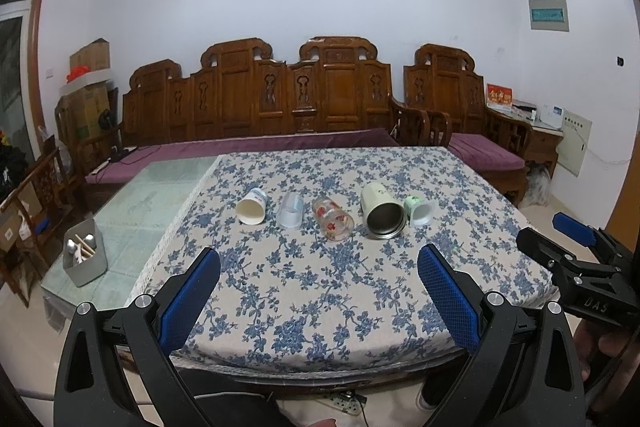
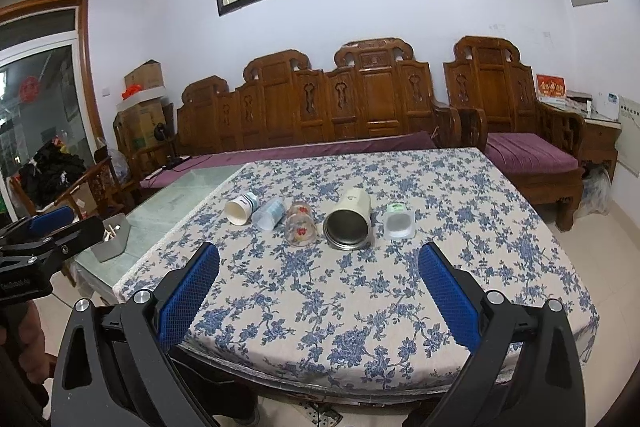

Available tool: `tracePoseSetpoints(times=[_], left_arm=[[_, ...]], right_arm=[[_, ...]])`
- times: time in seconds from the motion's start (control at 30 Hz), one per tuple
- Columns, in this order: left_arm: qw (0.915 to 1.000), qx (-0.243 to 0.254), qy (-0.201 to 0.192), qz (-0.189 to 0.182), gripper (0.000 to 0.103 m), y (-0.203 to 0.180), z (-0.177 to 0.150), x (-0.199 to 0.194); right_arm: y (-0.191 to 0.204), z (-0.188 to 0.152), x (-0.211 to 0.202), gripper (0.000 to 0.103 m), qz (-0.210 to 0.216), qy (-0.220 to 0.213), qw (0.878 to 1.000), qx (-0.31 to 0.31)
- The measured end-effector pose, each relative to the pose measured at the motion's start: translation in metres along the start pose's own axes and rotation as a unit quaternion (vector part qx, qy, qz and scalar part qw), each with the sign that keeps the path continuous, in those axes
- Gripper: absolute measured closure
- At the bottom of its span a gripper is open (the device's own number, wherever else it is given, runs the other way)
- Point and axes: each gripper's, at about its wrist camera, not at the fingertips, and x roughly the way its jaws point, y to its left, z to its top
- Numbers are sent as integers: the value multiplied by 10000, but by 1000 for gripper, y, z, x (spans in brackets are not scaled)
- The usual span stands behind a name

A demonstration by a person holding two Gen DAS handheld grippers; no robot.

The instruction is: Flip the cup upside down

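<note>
Several cups lie on their sides in a row on the floral tablecloth, mouths toward me: a white paper cup (image 1: 251, 207) (image 2: 239, 209), a clear plastic cup (image 1: 291, 209) (image 2: 269, 214), a glass with red flowers (image 1: 333, 218) (image 2: 301, 223), a cream steel-lined tumbler (image 1: 382, 211) (image 2: 349, 219), and a small green-and-white plastic cup (image 1: 419, 210) (image 2: 398, 222). My left gripper (image 1: 318, 269) is open and empty, held back near the table's front edge. My right gripper (image 2: 319, 267) is open and empty too, also short of the cups.
The table (image 1: 320, 307) has a bare green glass part (image 1: 152, 195) at the left, where a grey holder with utensils (image 1: 84, 259) stands. A carved wooden sofa (image 1: 256, 99) with purple cushions runs behind the table. Boxes (image 1: 86, 91) are stacked at far left.
</note>
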Motion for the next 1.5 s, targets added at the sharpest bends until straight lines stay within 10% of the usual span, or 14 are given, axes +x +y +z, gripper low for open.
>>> tracePoseSetpoints(times=[0.77,0.93,1.5], left_arm=[[9936,431,947,-432,8,-9,53,131],[9890,715,1192,-504,23,-17,63,182],[9711,663,2268,-336,25,-20,56,365]], right_arm=[[-39,33,128,10,18,759,9970,-126],[-46,36,162,12,89,970,9952,-93],[-62,-8,235,13,4,1601,9871,-88]])
